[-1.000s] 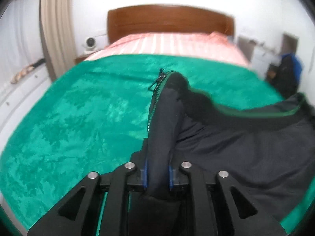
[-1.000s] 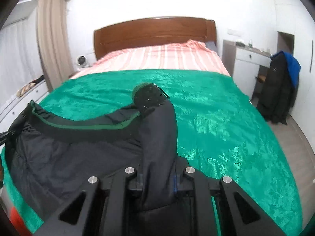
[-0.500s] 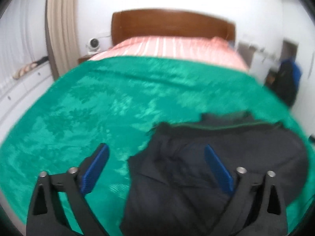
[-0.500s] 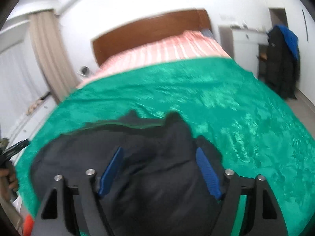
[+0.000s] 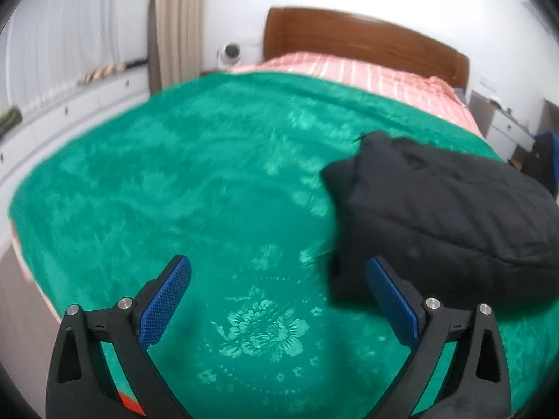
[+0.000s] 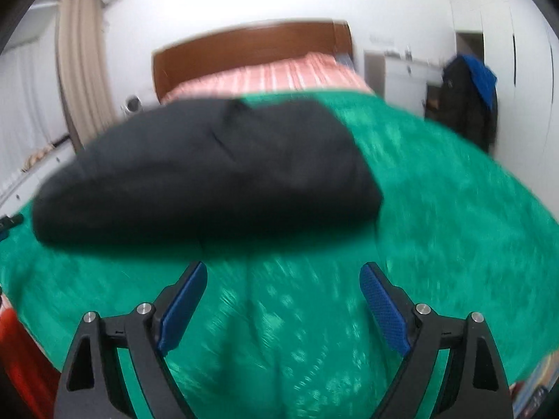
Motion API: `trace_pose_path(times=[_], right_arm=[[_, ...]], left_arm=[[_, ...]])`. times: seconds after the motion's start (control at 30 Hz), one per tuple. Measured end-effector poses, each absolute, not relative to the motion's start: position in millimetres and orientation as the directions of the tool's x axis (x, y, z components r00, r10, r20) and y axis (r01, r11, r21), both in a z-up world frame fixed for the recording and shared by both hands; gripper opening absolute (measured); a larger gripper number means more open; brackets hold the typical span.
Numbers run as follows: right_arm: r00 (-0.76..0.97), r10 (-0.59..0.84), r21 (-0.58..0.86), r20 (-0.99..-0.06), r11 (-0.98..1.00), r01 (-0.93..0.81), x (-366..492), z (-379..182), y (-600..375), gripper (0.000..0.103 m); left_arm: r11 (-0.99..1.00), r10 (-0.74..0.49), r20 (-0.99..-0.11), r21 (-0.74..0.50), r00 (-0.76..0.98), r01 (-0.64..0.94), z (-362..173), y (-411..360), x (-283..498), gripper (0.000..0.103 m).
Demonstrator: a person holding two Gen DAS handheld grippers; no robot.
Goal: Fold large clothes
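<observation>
Both grippers, left [image 5: 279, 300] and right [image 6: 283, 300], are now gaping wide and empty, having let go of the jacket [image 6: 209, 171], which is lying folded on the bed [image 5: 174, 181], suggesting the fold is done.

right gripper [image 6: 283, 300] at 6 o'clock, blue-padded fingers [image 6: 384, 309] spread wide, nothing between them, only green bedspread [image 6: 436, 216] under the gap; folded black garment [image 6: 209, 171] lies flat on the spread from 9 to 12 o'clock, apart from the fingertips; striped pink bedding [image 6: 276, 75] and wooden headboard [image 6: 244, 47] at 12 o'clock; beige curtain [image 6: 82, 70] at 10 o'clock; dark coat with blue hood [image 6: 468, 97] hanging at 2 o'clock; view motion-blurred
</observation>
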State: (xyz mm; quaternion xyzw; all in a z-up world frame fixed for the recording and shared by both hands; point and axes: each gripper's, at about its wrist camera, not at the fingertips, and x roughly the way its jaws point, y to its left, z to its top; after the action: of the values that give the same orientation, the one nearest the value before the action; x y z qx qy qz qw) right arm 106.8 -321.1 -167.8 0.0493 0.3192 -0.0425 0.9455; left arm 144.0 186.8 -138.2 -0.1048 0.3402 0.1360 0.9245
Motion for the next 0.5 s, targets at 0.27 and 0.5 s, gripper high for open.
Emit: trace_pose_path(times=[0.27, 0.5], right_arm=[[0.748, -0.09, 0.051, -0.657, 0.985, 0.163, 109, -192, -339, 0.092], [0.756, -0.123, 0.021, -0.642, 0.984, 0.178, 113, -201, -336, 0.099]], left_arm=[[0.908, 0.173, -0.736, -0.14, 0.655, -0.396, -193, 197, 155, 0.102], [0.92, 0.219, -0.75, -0.055, 0.624, -0.388, -182, 186, 143, 0.101]])
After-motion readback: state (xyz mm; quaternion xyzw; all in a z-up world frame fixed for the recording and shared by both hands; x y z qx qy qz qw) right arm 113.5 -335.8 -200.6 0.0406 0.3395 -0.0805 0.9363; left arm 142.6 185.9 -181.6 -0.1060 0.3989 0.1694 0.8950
